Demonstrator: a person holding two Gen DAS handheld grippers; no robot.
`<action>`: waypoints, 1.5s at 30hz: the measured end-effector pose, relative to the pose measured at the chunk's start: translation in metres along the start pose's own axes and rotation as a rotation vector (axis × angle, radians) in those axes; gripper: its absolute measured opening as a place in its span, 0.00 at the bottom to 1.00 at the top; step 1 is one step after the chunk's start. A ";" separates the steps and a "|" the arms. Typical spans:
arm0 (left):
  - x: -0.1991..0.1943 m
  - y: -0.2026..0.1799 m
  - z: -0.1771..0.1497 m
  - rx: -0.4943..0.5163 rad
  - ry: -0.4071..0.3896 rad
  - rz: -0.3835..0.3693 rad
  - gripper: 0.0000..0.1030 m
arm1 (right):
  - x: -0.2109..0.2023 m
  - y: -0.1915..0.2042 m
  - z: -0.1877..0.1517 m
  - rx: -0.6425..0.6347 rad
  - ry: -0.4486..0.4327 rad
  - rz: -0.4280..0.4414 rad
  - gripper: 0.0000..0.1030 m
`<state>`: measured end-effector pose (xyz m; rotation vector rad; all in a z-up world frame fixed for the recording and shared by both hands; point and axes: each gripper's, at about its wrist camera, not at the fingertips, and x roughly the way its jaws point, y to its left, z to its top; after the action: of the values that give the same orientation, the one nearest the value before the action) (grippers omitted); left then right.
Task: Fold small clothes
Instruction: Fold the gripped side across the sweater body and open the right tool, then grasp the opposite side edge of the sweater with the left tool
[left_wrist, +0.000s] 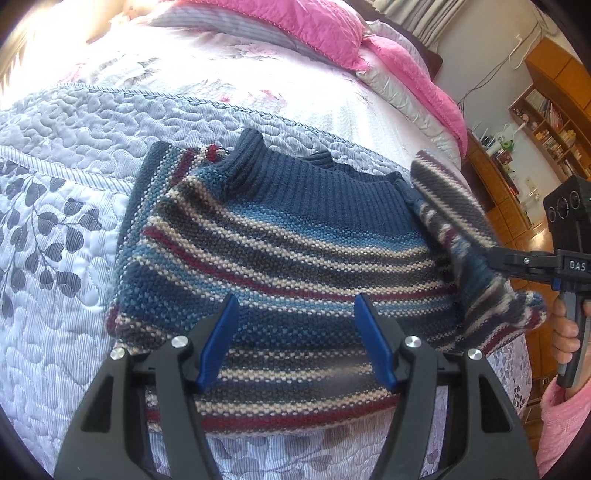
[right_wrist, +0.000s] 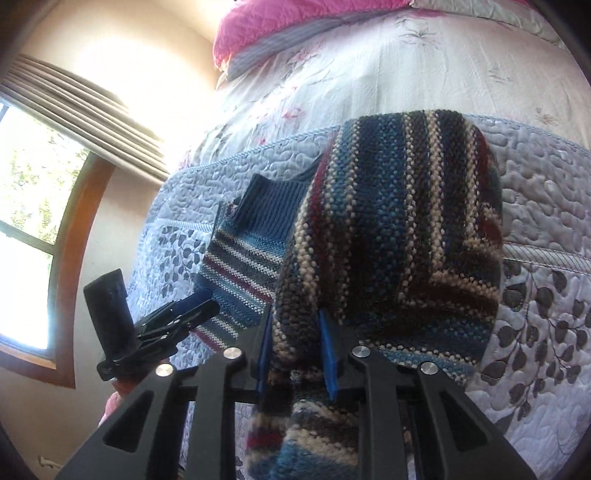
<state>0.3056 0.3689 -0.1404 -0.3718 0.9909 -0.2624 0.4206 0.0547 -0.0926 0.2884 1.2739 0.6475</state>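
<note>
Right now the left gripper (left_wrist: 295, 341) hangs over the near hem of the striped sweater (left_wrist: 280, 243), its blue fingers (left_wrist: 218, 343) spread wide apart with nothing between them. To the right, the right gripper (right_wrist: 295, 354) is clamped on a sleeve (right_wrist: 399, 236), holding that knit lifted off the bed at the sweater's right side. The sweater's body lies flat on the grey quilt (left_wrist: 62, 229), its ribbed navy collar (left_wrist: 314, 177) at the far edge. Beyond it lie pink pillows (left_wrist: 314, 26). A hand (left_wrist: 565, 332) in a pink sleeve holds the right tool; wooden shelves (left_wrist: 546, 122) stand far right.
</note>
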 end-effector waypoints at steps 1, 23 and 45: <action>0.001 0.001 0.000 -0.002 0.001 -0.002 0.62 | 0.010 0.000 0.000 -0.001 0.019 -0.012 0.22; 0.019 -0.065 0.000 -0.012 0.070 -0.213 0.62 | -0.052 -0.028 -0.045 -0.045 -0.073 -0.010 0.64; 0.115 -0.106 -0.002 -0.207 0.257 -0.373 0.61 | -0.037 -0.144 -0.098 0.084 -0.019 -0.175 0.65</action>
<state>0.3592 0.2282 -0.1844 -0.7272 1.2024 -0.5570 0.3643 -0.0958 -0.1692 0.2485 1.2940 0.4414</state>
